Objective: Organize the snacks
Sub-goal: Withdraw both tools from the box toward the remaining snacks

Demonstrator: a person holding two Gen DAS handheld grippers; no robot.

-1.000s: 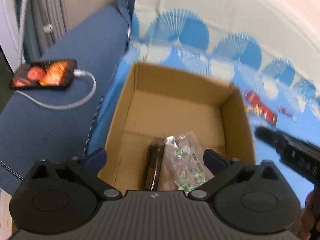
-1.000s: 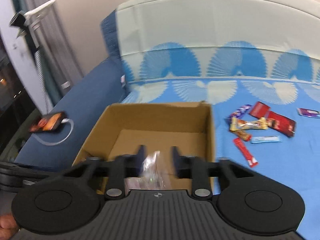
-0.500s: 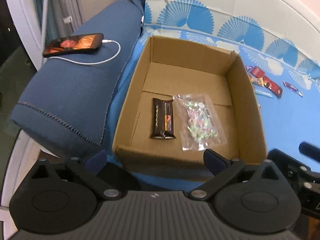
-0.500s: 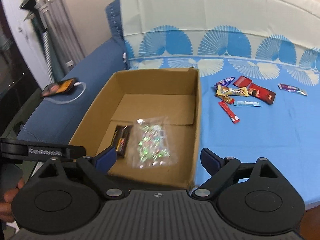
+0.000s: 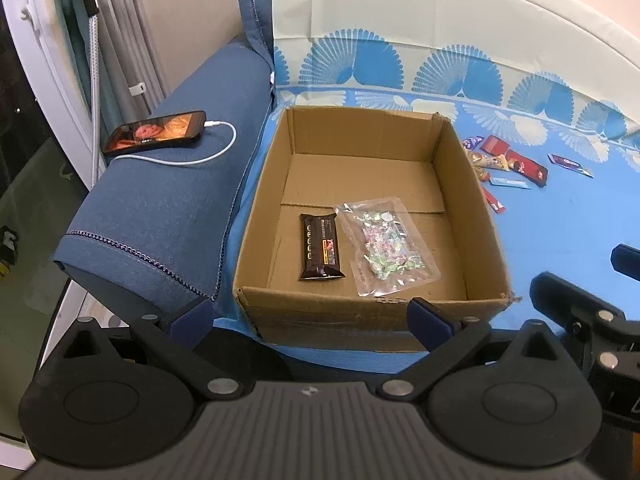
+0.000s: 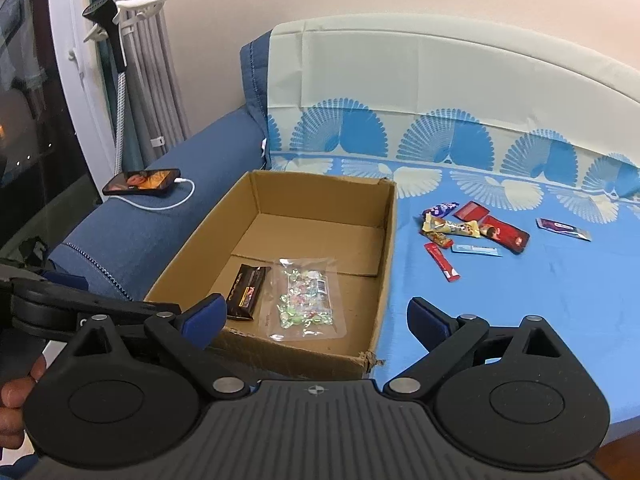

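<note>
An open cardboard box (image 5: 476, 184) (image 6: 386, 248) sits on the blue sofa cover. Inside lie a dark brown snack bar (image 5: 320, 247) (image 6: 247, 291) and a clear bag of candies (image 5: 386, 249) (image 6: 305, 298), side by side. Several loose snacks (image 5: 508, 164) (image 6: 472, 232) lie on the cover right of the box, among them a red stick (image 6: 441, 267) and a purple wrapper (image 6: 562, 229). My left gripper (image 5: 310, 318) is open and empty, in front of the box's near wall. My right gripper (image 6: 314, 316) is open and empty, above the box's near right corner.
A phone (image 5: 154, 133) (image 6: 141, 181) on a white charging cable lies on the blue sofa arm (image 5: 160, 208) left of the box. A phone holder on a gooseneck (image 6: 120, 60) stands by the curtain and window at far left. The sofa back (image 6: 440, 80) rises behind.
The right gripper opened and let go of the candy bag, which now lies in the box beside the brown bar. Both grippers drew back and up from the box.
</note>
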